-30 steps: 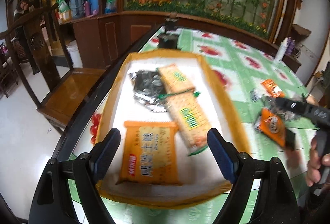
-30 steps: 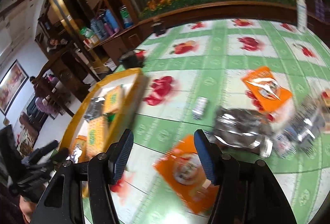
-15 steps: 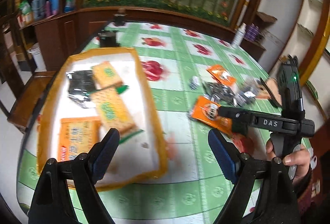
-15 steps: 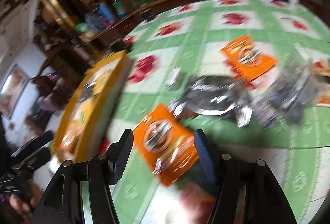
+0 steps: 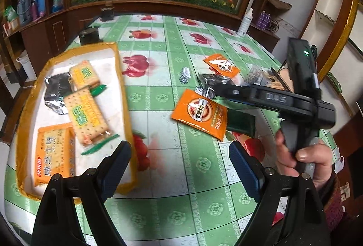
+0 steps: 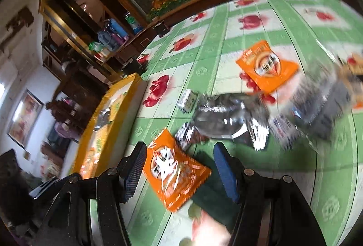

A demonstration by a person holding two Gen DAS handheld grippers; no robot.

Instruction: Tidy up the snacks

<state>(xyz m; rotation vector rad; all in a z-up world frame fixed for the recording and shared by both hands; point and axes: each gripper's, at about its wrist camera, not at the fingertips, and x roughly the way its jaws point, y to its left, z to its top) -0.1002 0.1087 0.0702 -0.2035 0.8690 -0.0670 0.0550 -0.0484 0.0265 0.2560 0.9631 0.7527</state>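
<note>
An orange snack packet [image 5: 200,114] lies flat on the green tablecloth; in the right wrist view it [image 6: 174,166] lies between and just ahead of my open right gripper [image 6: 179,169], which hovers over it. A yellow-rimmed tray [image 5: 122,78] at the left holds two cracker packs [image 5: 87,113], an orange biscuit pack [image 5: 53,152] and a dark foil pack [image 5: 56,91]. My left gripper [image 5: 180,165] is open and empty above the cloth, right of the tray. A second orange packet [image 5: 221,65] and a silver foil bag [image 6: 226,120] lie farther back.
A small silver candy [image 5: 185,73] lies mid-table. Clear wrappers [image 6: 322,105] are heaped at the right. A white spray bottle [image 5: 246,21] stands at the table's far edge. A dark box [image 5: 89,36] sits behind the tray. Wooden cabinets line the left side.
My left gripper has swung right, from over the tray to the open cloth. My right gripper has closed in on the near orange packet. Both stay open.
</note>
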